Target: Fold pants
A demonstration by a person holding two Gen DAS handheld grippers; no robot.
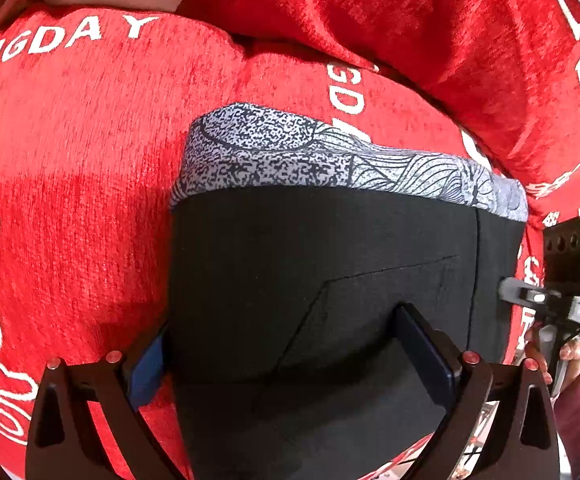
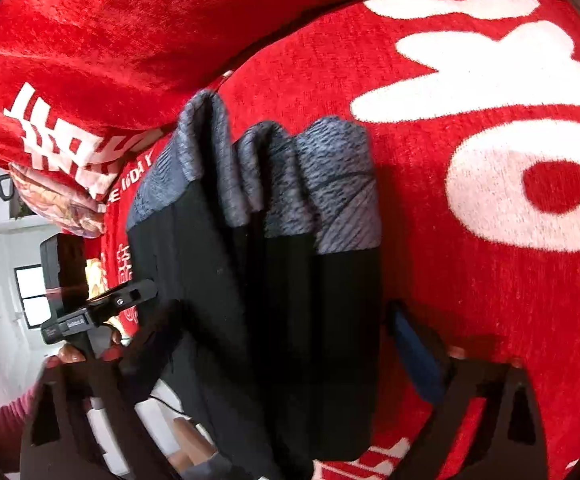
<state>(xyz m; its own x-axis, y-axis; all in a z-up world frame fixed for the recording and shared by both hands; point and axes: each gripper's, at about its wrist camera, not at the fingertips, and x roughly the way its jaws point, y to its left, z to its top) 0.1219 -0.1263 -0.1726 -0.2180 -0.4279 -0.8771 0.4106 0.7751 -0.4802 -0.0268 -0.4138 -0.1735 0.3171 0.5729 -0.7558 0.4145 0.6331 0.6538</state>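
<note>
The black pants [image 1: 310, 264] with a grey patterned waistband [image 1: 330, 156] lie folded on the red sofa seat [image 1: 70, 168]. My left gripper [image 1: 286, 364] stands wide open, one finger on each side of the folded stack, its blue pads [image 1: 430, 360] beside the cloth. In the right wrist view the pants [image 2: 258, 300] show as stacked layers with the grey band [image 2: 322, 184] at the far end. My right gripper [image 2: 274, 360] is also open astride the stack. Each gripper shows in the other's view, the right [image 1: 562, 292] and the left [image 2: 90, 312].
The red sofa back cushion [image 1: 410, 20] with white lettering rises just behind the pants. A floral cushion [image 2: 58, 204] lies at the left end. The seat [image 2: 490, 160] extends to the right. A white room and a window [image 2: 30, 296] show beyond the sofa edge.
</note>
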